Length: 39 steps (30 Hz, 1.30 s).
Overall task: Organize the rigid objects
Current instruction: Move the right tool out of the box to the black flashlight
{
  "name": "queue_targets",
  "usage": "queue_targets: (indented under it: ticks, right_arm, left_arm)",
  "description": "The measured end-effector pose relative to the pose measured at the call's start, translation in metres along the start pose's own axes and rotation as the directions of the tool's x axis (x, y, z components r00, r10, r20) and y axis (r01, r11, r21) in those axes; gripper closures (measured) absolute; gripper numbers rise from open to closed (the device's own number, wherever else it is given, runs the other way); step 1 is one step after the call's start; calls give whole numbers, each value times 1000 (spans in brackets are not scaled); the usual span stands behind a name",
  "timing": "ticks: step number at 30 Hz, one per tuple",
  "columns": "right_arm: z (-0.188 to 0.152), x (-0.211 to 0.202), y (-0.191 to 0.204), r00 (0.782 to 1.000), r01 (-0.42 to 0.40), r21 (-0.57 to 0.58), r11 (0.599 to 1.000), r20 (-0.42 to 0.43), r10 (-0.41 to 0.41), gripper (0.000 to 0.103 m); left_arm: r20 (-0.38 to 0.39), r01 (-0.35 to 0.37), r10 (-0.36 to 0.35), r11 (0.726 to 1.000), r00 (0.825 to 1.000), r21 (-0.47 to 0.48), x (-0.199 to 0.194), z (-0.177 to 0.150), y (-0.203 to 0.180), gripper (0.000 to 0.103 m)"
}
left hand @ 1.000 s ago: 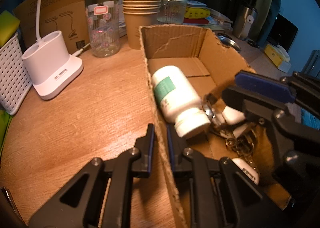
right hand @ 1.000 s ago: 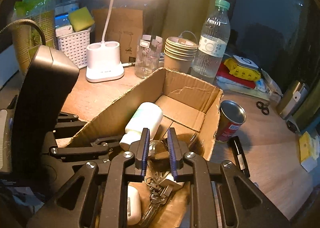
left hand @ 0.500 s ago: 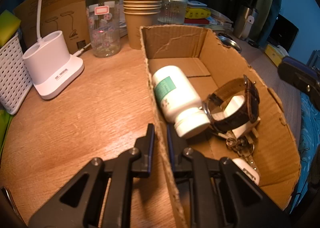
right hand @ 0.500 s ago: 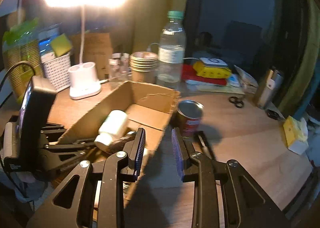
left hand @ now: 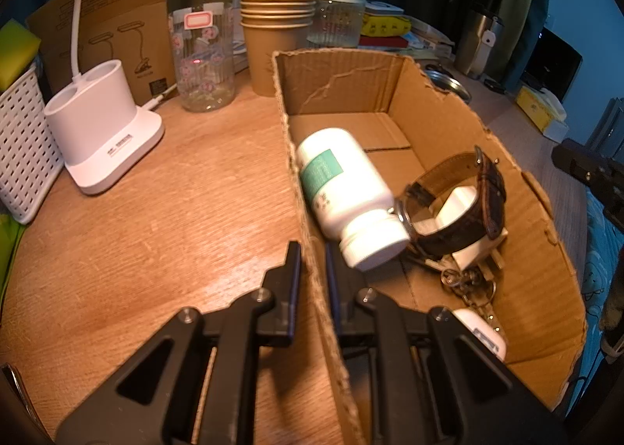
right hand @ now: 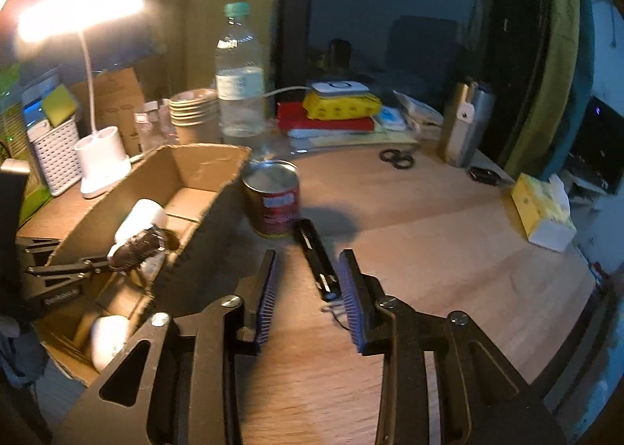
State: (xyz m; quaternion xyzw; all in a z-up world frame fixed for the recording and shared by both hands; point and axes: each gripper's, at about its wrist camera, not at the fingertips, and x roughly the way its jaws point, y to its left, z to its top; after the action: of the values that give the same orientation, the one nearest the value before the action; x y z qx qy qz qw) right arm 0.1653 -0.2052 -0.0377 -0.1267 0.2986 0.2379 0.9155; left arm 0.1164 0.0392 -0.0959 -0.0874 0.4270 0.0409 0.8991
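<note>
We note the right gripper (right hand: pixel 308 296), jaws spread and empty, with the black stapler (right hand: pixel 318 263) at twelve o'clock, lengthwise between them.

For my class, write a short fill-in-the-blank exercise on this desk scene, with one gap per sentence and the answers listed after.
1. The left hand-held gripper is clamped on the side wall of the cardboard ____.
2. The white pill bottle lies on its ____ inside it.
3. The red tin can stands ____ that container, on the desk.
4. The right hand-held gripper is ____, with the black pen lying ahead of it.

Missing words: box; side; outside; open
</note>
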Motion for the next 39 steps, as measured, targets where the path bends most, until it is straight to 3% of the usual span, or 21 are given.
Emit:
queue_targets:
  ticks: [21, 39]
  right_arm:
    - [-3, 66, -9, 993, -29, -13, 999, -118, 27, 63]
    - [-3, 82, -5, 986, 14, -40, 999, -164, -21, 63]
  left_arm:
    - [0, 0, 0, 1000, 1000, 0, 0, 0, 0, 90]
    - [7, -28, 28, 999, 1000, -30, -2, -3, -2, 89]
